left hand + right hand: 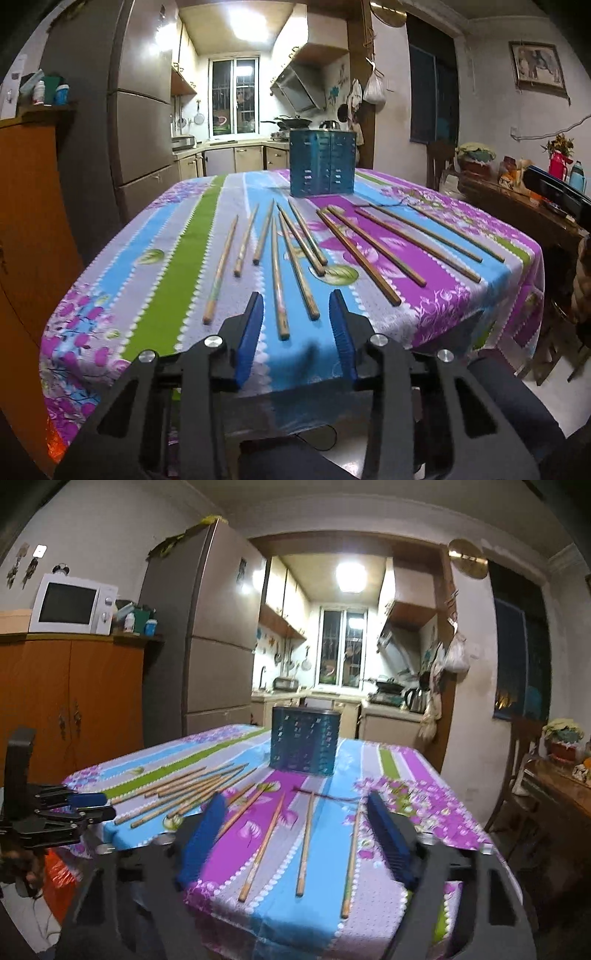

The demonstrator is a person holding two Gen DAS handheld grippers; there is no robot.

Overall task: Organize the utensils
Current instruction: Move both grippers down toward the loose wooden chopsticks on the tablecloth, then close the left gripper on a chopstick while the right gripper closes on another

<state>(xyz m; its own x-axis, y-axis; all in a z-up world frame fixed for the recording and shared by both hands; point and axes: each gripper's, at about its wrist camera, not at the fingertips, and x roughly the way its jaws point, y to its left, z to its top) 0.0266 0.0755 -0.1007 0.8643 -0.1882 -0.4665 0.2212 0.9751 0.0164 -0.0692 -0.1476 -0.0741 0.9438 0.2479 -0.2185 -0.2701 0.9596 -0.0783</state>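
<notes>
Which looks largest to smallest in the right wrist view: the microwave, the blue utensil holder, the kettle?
1. Microwave
2. Blue utensil holder, slightly smaller
3. Kettle, clearly smallest

The kettle stands farthest away in the kitchen, so this gives apparent size only.

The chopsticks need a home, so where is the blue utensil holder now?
The blue utensil holder stands upright at the far end of the table, centre in both wrist views, just beyond the tips of the chopsticks spread on the striped tablecloth.
</notes>
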